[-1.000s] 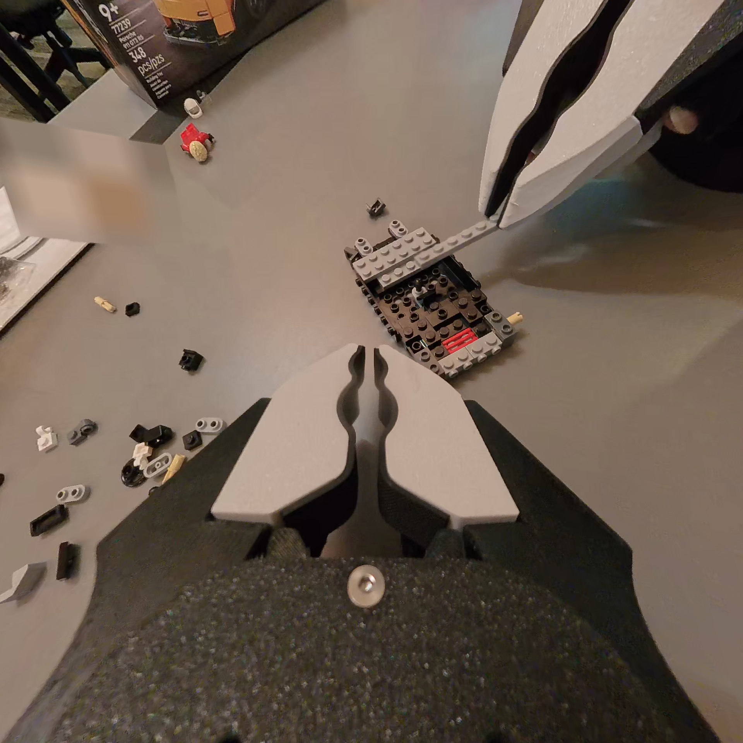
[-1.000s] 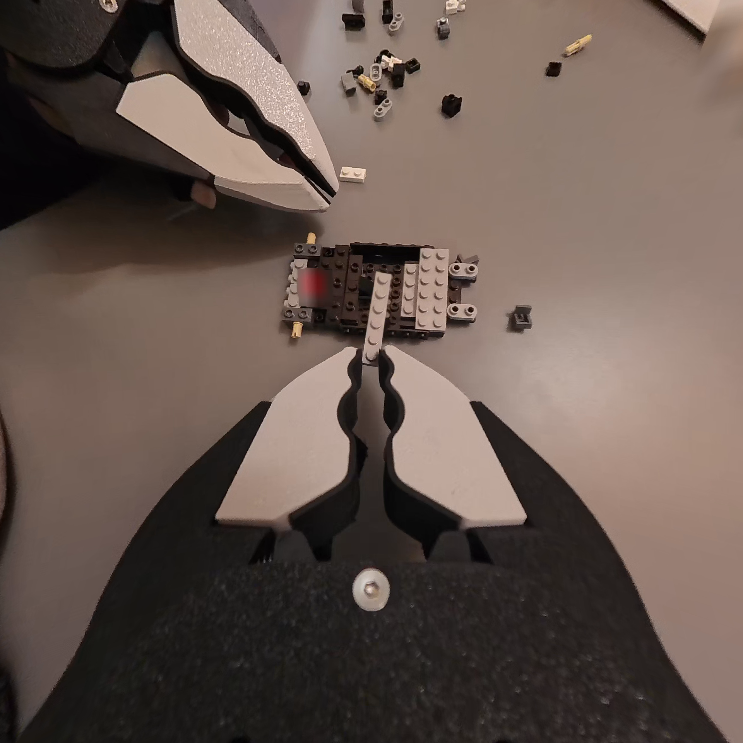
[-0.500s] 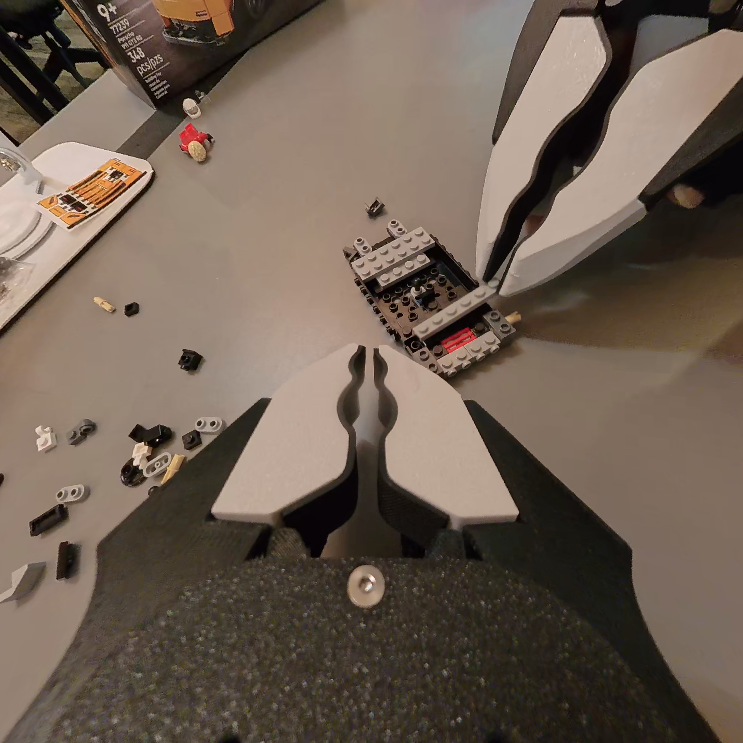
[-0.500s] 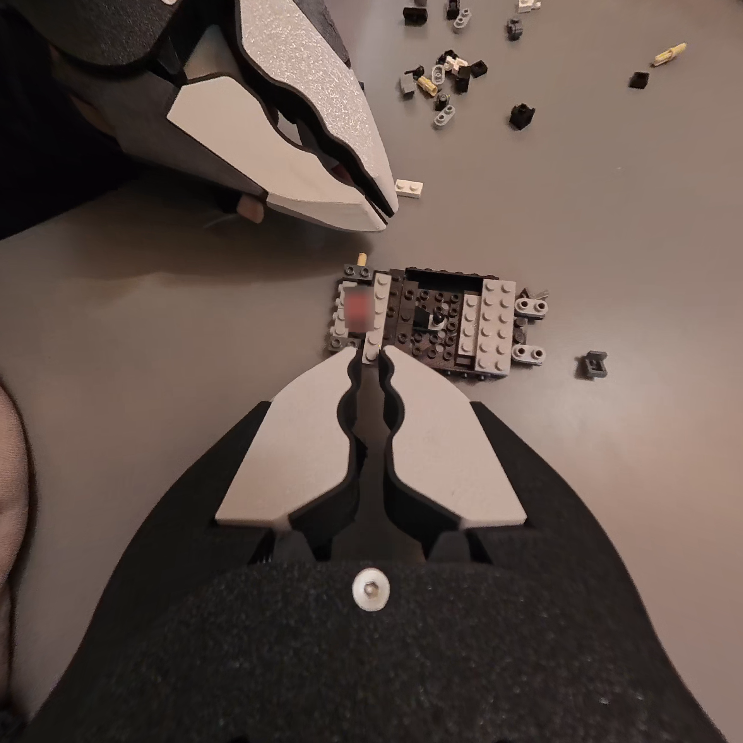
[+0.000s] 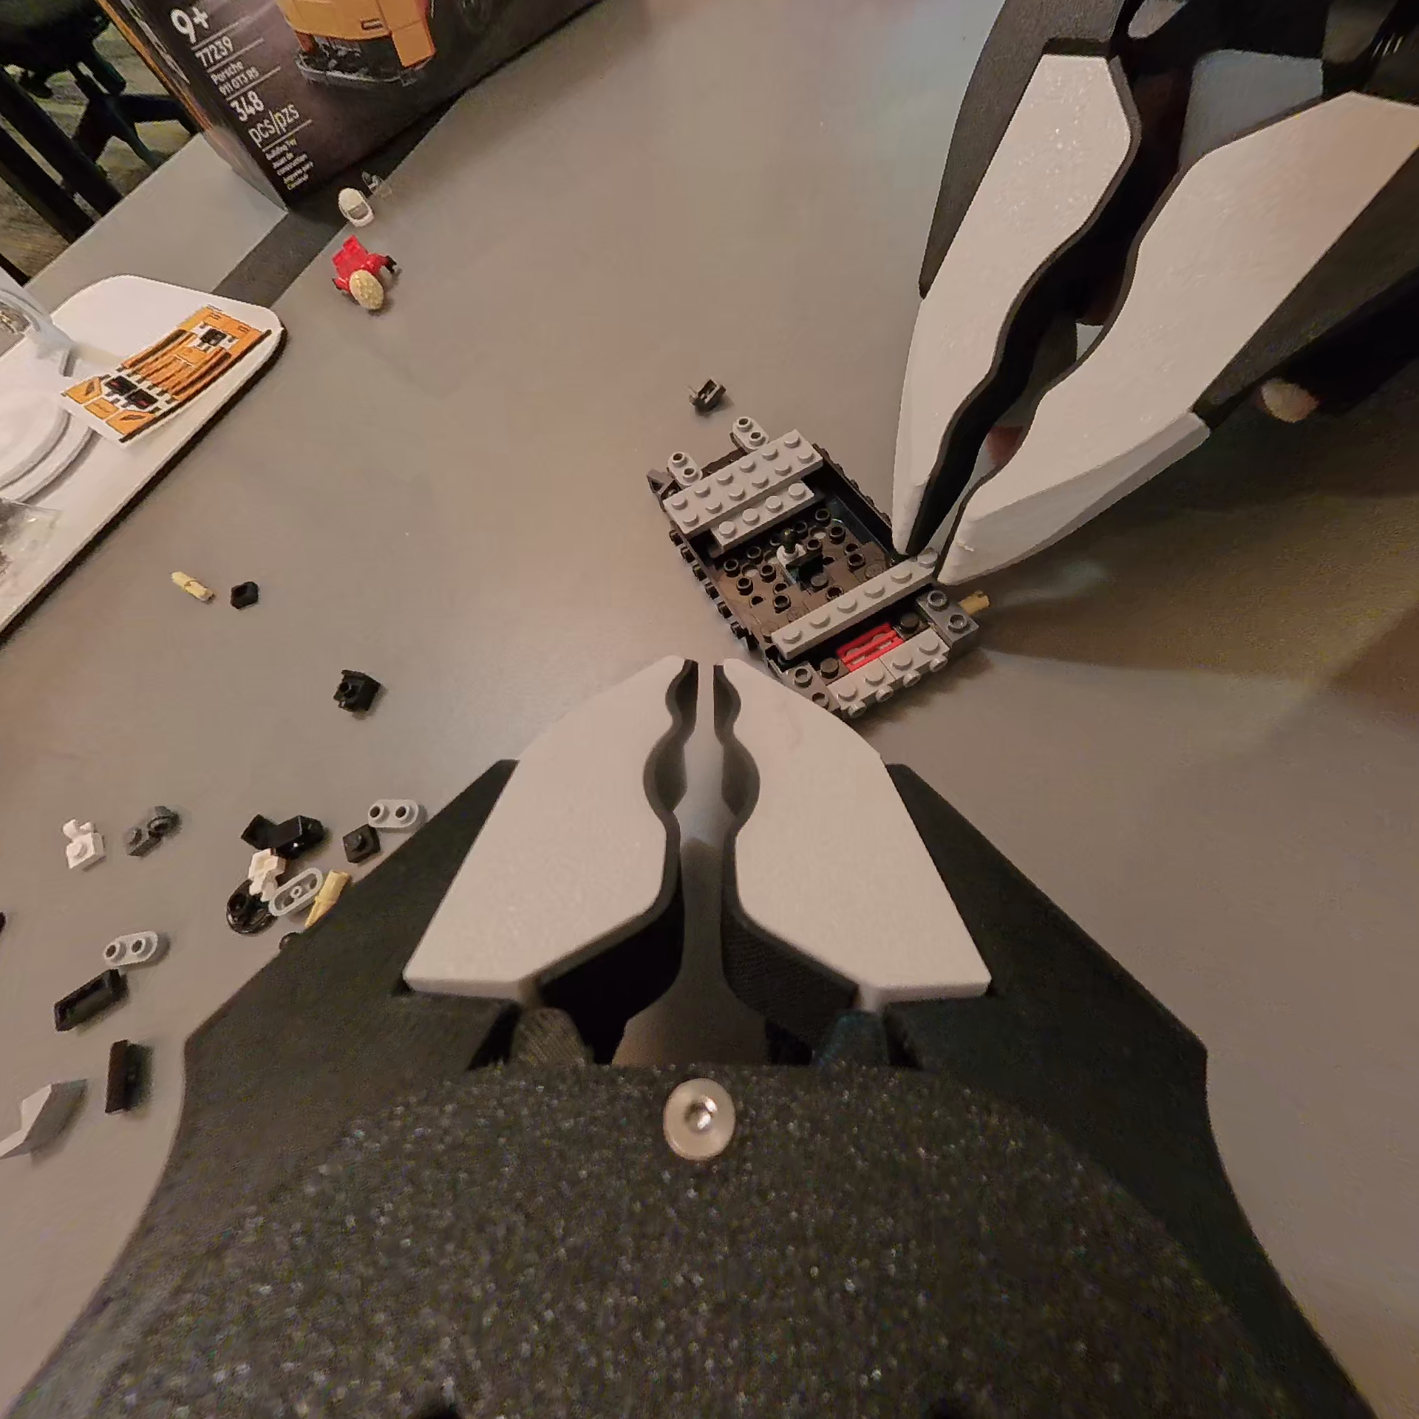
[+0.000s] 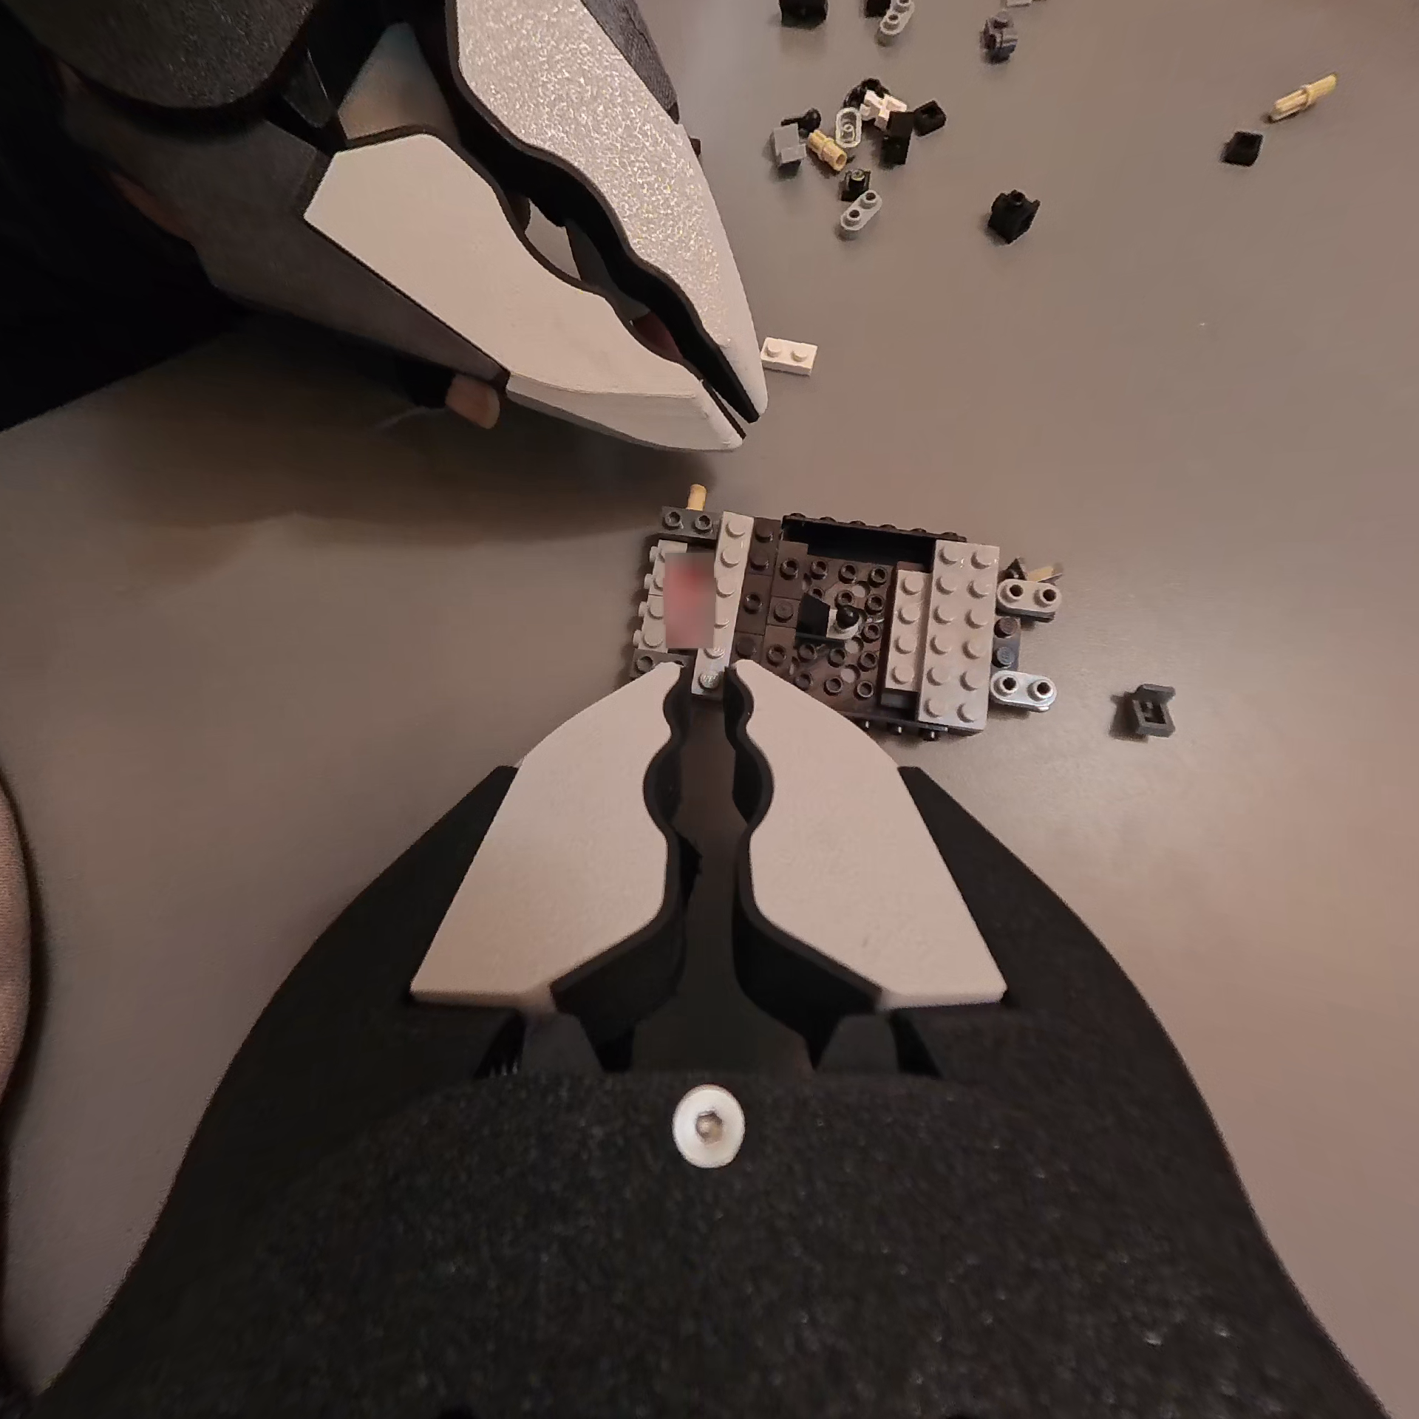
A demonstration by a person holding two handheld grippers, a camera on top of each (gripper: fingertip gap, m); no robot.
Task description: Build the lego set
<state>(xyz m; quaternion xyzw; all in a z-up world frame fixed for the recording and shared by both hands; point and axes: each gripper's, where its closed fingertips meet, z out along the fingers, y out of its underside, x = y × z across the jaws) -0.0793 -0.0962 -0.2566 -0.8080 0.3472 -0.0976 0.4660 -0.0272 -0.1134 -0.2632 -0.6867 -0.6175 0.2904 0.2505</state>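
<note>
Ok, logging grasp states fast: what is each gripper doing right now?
Left gripper: shut, holding nothing, hovering near the black and grey brick car base.
Right gripper: shut on the long light grey studded plate, laid across that base.

A blurred patch hides the red piece on the black-and-grey brick chassis — the dark cardboard set box and white sticker tray run off frame

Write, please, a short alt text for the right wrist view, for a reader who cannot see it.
The right gripper pinches the near end of a long light grey plate laid across the left end of a partly built black and grey lego chassis on a grey table. The left gripper, shut and empty, hovers at upper left; small loose pieces lie scattered beyond.
</note>
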